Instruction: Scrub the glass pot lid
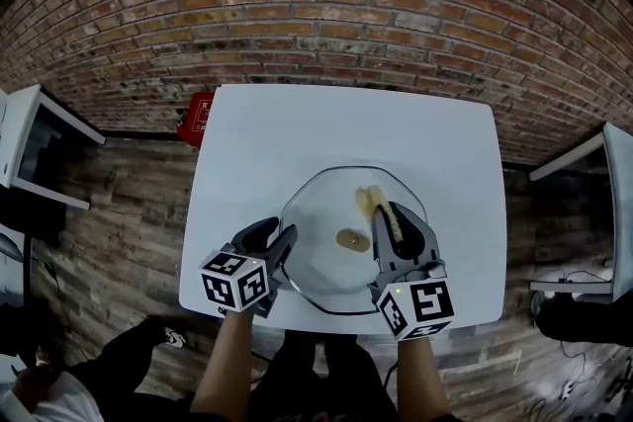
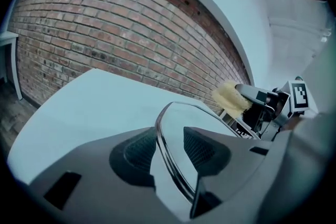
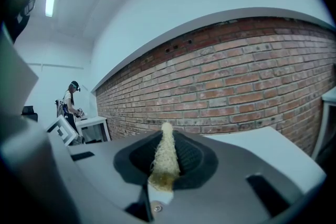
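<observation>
The round glass pot lid (image 1: pixel 321 203) lies on the white table (image 1: pixel 297 128), its brown knob (image 1: pixel 351 239) near the middle. My left gripper (image 1: pixel 277 234) is at the lid's left rim. In the left gripper view the lid's metal rim (image 2: pixel 167 149) runs between the jaws, and both pads stand off it, so my left gripper (image 2: pixel 170 153) is open. My right gripper (image 1: pixel 396 217) hovers over the lid's right half, shut on a yellow scrubbing pad (image 1: pixel 373 204). The pad (image 3: pixel 165 157) is pinched flat between the right jaws and also shows as a pale tuft (image 2: pixel 230 96) in the left gripper view.
A brick wall (image 1: pixel 326 5) runs behind the table. A red box (image 1: pixel 201 117) sits on the wooden floor at the table's far left corner. White furniture stands at the left (image 1: pixel 30 143) and right (image 1: pixel 603 193). Another person (image 3: pixel 71 105) stands far off.
</observation>
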The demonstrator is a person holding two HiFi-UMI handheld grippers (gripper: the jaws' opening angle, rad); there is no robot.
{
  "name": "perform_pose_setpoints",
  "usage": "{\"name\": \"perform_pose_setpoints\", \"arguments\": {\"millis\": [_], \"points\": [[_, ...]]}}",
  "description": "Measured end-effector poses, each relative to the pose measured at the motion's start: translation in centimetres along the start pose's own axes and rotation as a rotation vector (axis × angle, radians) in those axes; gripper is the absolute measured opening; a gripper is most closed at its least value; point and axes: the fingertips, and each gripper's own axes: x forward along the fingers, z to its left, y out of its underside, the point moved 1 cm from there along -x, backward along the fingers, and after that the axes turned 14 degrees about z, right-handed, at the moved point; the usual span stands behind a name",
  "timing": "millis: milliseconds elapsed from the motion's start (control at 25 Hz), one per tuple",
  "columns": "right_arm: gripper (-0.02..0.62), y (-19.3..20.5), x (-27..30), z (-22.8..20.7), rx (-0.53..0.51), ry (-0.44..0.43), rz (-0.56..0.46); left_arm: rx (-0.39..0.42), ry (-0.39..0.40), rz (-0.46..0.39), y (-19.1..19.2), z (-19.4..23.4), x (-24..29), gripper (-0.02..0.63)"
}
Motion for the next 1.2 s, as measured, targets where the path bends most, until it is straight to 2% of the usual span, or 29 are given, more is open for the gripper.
{"name": "perform_pose_setpoints", "arguments": {"millis": [160, 280, 840, 1200], "points": [[0.061, 0.1, 0.1, -0.1, -0.004, 0.001, 0.003, 0.001, -0.022, 0.024, 0.4, 0.5, 0.5, 0.143], [0.061, 0.0, 0.3, -0.3, -0.008, 0.003, 0.003, -0.007, -0.033, 0.038, 0.5, 0.9, 0.7, 0.097], [0.061, -0.1, 0.4, -0.5, -0.012, 0.014, 0.008, 0.005, -0.057, 0.069, 0.3, 0.9, 1.2, 0.085], [0.061, -0.6, 4.7, 4.4, -0.060, -0.078, 0.077, 0.009, -0.053, 0.067, 0.1, 0.9, 1.3, 0.084]]}}
